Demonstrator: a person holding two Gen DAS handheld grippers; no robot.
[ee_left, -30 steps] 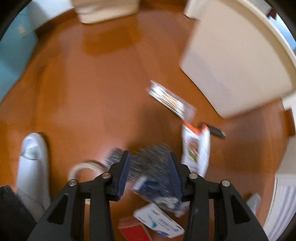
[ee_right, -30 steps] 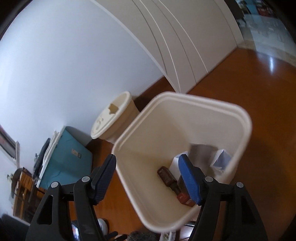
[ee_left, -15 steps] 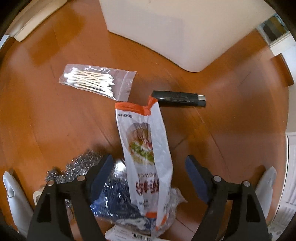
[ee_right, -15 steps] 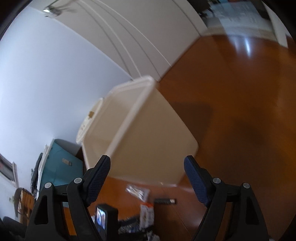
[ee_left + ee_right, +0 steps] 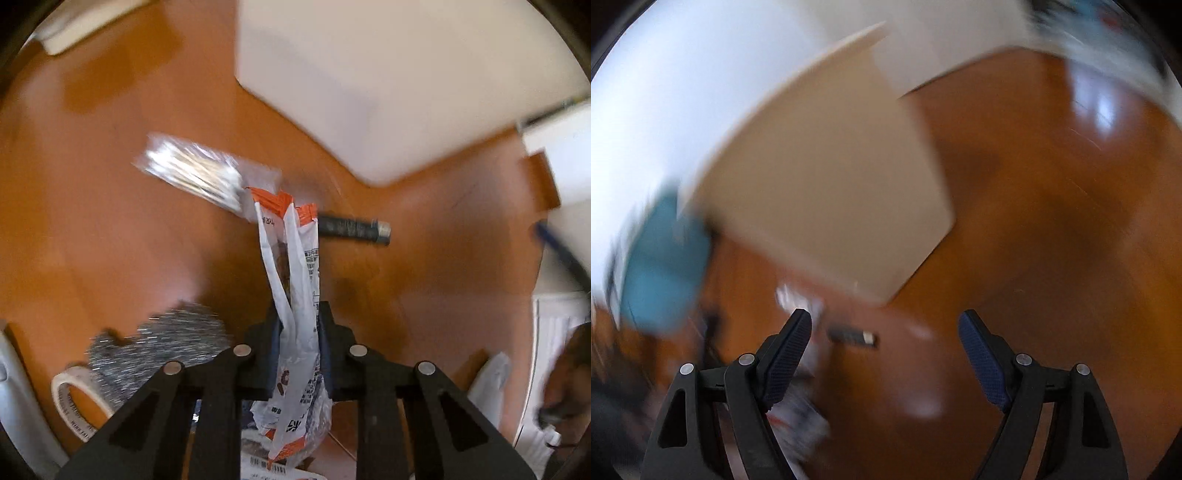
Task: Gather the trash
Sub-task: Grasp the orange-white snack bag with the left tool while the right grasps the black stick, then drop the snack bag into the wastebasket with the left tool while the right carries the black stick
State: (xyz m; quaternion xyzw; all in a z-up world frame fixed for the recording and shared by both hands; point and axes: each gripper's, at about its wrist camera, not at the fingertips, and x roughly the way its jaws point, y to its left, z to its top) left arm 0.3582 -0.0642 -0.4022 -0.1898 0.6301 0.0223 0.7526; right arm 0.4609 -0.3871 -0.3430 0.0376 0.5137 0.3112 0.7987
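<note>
On the wooden floor (image 5: 110, 229) beside the bin (image 5: 388, 92), the left hand-held gripper (image 5: 298, 325) pinches the limp food wrapper (image 5: 295, 258); it may slip. The right hand-held gripper (image 5: 885, 328) gapes, empty.

1. The snack packet (image 5: 295, 280) is showing white with an orange top edge and black print.
2. The bag of cotton swabs (image 5: 195, 173) is looking clear, with white tips inside.
3. The stick-shaped device (image 5: 351, 227) is appearing black with a pale silver end.
4. The trash bin (image 5: 369, 81) is showing plain cream.
5. The floor (image 5: 92, 240) is glowing orange-brown.
6. The scouring pad (image 5: 159, 350) is glinting silver-grey.
7. The tape roll (image 5: 74, 398) is showing off-white with dark lettering.
8. The right gripper (image 5: 884, 325) is showing black, with dark blue textured pads (image 5: 982, 363).
9. The box (image 5: 665, 266) is blurring teal.
</note>
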